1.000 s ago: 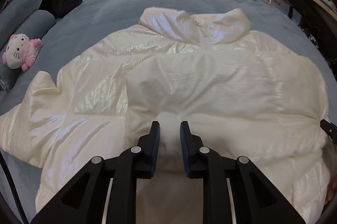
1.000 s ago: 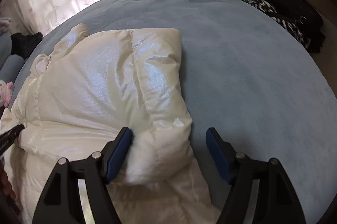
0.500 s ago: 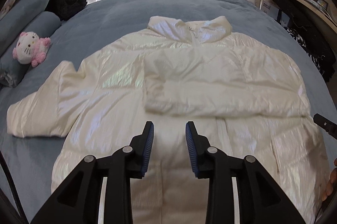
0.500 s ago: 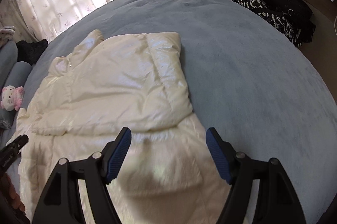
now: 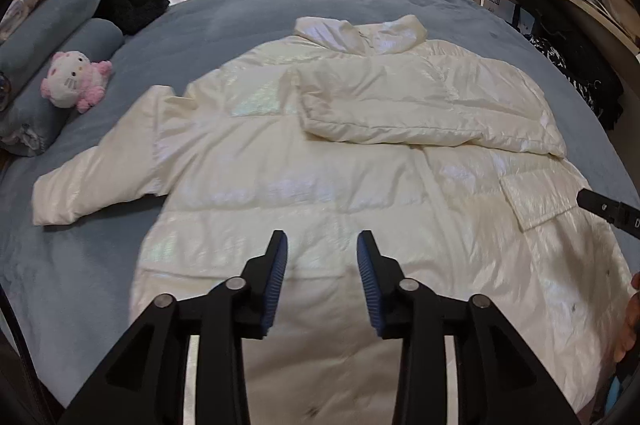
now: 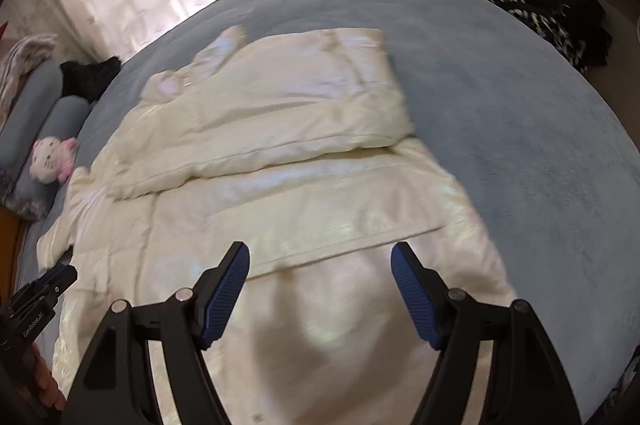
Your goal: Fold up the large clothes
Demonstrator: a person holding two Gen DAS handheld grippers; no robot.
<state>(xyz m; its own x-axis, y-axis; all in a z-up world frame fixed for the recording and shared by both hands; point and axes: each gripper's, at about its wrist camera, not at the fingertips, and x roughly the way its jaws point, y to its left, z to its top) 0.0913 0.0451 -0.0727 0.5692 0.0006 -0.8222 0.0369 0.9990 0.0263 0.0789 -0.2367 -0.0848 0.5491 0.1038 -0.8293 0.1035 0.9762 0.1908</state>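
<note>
Blue bed (image 5: 360, 1) carries the white puffer jacket (image 5: 320, 165) flat at its centre; one sleeve (image 5: 420, 109) lies folded across the chest. We hold left tool (image 5: 322, 265) and right tool (image 6: 320, 281) released, empty. Next we grasp the outstretched sleeve (image 5: 96, 177) toward the bed's left edge
</note>
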